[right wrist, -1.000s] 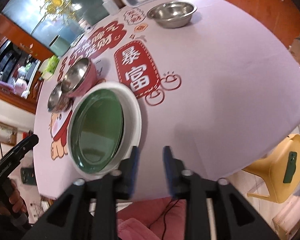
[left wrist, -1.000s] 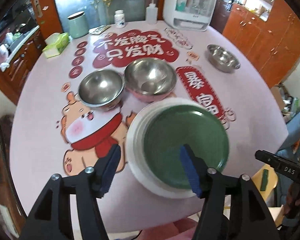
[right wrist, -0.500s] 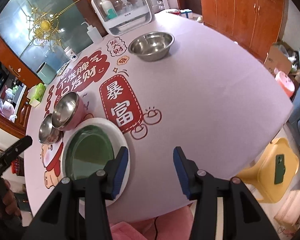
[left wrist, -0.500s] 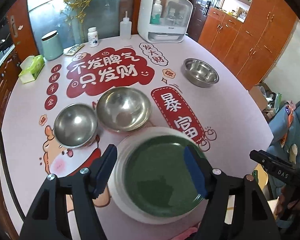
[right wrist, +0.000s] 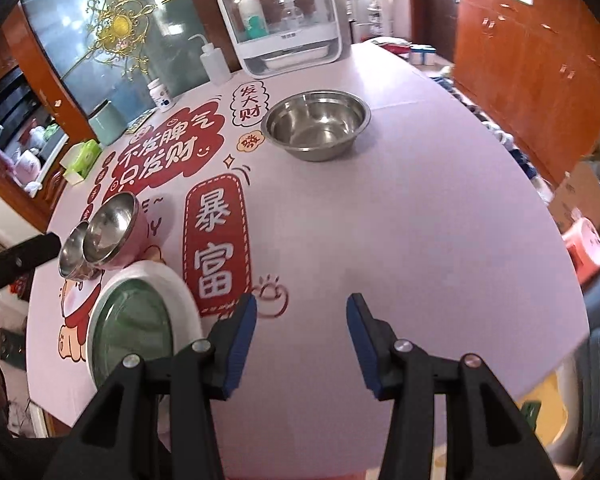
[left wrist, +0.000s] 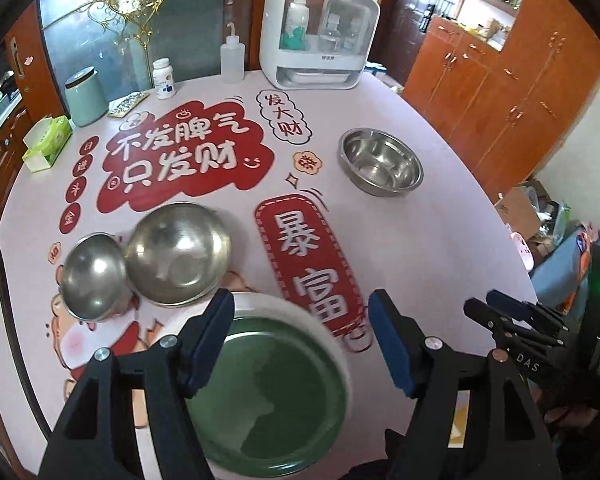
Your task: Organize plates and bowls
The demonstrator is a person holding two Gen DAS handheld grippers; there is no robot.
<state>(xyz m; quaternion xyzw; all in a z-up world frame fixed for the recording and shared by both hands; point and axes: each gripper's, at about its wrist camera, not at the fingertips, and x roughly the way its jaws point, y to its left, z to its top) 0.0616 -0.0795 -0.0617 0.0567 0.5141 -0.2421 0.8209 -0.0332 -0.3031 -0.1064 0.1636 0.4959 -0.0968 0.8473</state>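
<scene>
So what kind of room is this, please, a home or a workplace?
Most likely a home dining room or kitchen corner. A round table with a festive printed cloth holds steel bowls, wooden cabinets line the wall, and a countertop bottle cabinet and tissue box stand at the far edge.

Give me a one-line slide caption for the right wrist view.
Right tongs open and empty above the pink table, steel bowl ahead, green plate on a white plate to the left.

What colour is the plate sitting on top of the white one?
Dark green. The green plate rests on the white plate, clearest in the left wrist view.
</scene>
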